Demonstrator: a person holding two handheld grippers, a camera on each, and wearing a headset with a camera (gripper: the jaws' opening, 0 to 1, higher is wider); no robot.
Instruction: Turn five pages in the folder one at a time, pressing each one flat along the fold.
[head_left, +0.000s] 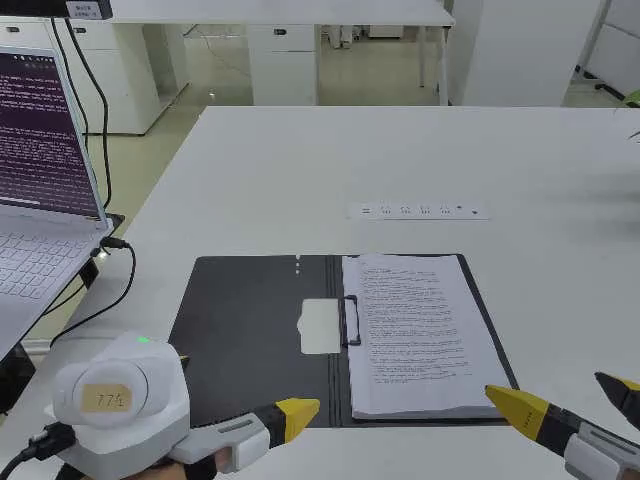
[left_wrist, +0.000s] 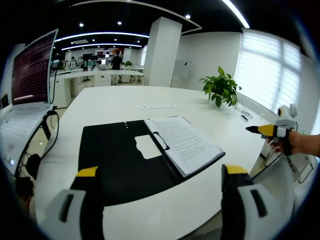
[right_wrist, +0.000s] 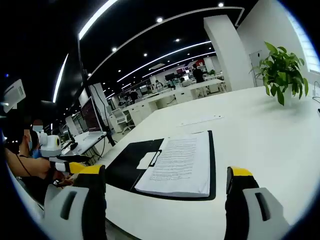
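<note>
Folder (head_left: 250, 330) found open on the white counter (head_left: 400, 160), pages (head_left: 415, 330) clipped on its right half. Held left gripper (left_wrist: 161, 171) and right gripper (head_left: 567, 395) near its front edge, fingers (left_wrist: 87, 172) wide and empty, probably ready for the top page.

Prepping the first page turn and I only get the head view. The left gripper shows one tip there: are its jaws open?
Observer: Yes. In its own view the left gripper has its jaws wide apart, gripping nothing.
Operator: Where is the right one aimed?
Observer: The right gripper looks straight at the near edge of the page stack, with its jaws open to either side.
Operator: Anything on the table past my right edge?
Observer: A potted plant stands on the table, apart from the folder.
</note>
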